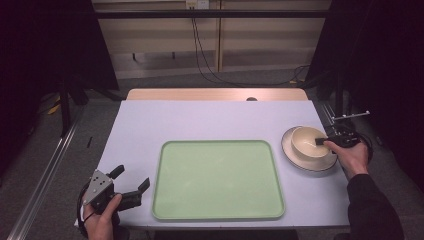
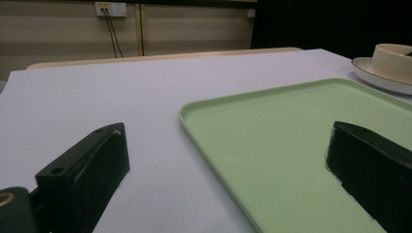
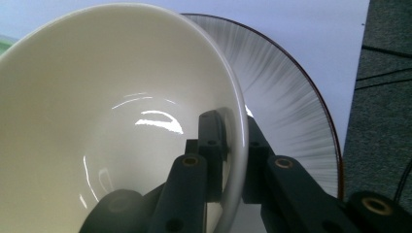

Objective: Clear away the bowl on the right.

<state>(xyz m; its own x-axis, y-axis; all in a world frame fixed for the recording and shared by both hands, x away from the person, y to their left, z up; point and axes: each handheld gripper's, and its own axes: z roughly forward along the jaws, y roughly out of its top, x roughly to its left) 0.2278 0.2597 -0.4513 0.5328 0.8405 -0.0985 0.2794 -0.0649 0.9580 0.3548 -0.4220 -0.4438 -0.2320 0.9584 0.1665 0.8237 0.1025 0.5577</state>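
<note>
Right gripper [image 3: 232, 145] is clamped on the rim of the cream bowl [image 1: 307, 141], one jaw inside the wall, one outside, pads pressed tight against the glazed edge. That bowl sits on a white plate with a dark rim [image 1: 290, 152] at the right side of the pale table [image 1: 210, 120], just beside the green tray [image 1: 217, 179]. The right hand [image 1: 350, 156] wraps the gripper from the table's right edge. Over at the near left corner, the left gripper [image 1: 131, 180] rests in the left hand [image 1: 100, 220], jaws spread wide with nothing between them, pointing across the tray's near left corner. No brand, label or writing can be read on the bowl, plate or tray.
</note>
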